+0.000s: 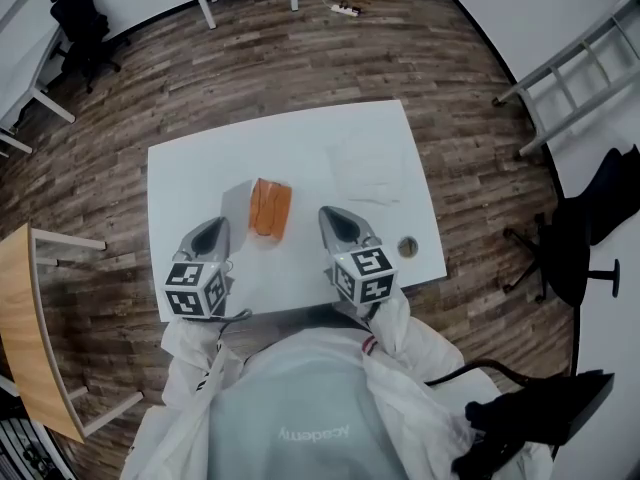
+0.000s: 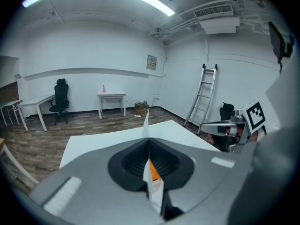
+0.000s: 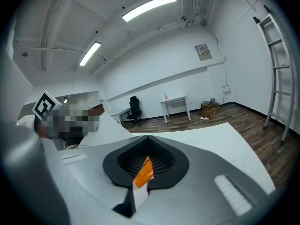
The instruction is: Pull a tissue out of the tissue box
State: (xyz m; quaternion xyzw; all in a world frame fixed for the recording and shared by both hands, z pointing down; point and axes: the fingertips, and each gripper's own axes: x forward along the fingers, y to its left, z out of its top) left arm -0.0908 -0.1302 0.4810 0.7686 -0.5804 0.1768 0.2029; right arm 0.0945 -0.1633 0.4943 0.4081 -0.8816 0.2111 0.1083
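The tissue box (image 1: 268, 208), orange on top with white sides, stands near the middle of the white table (image 1: 300, 138). My left gripper (image 1: 213, 225) hovers just left of the box and my right gripper (image 1: 331, 215) just right of it, both near the table's front edge. Each has its jaws closed together with nothing between them. In the left gripper view, a sliver of the box (image 2: 153, 171) shows below the closed left gripper (image 2: 148, 139). The right gripper view shows the box (image 3: 143, 172) the same way under the right gripper (image 3: 147, 137). A faint white tissue sheet (image 1: 365, 173) lies flat on the table's right part.
A round cable hole (image 1: 407, 246) sits near the table's front right corner. A wooden desk (image 1: 25, 318) stands to the left, and an office chair (image 1: 565, 253) and a ladder (image 1: 575, 63) to the right. Another chair (image 1: 80, 23) is at the far left.
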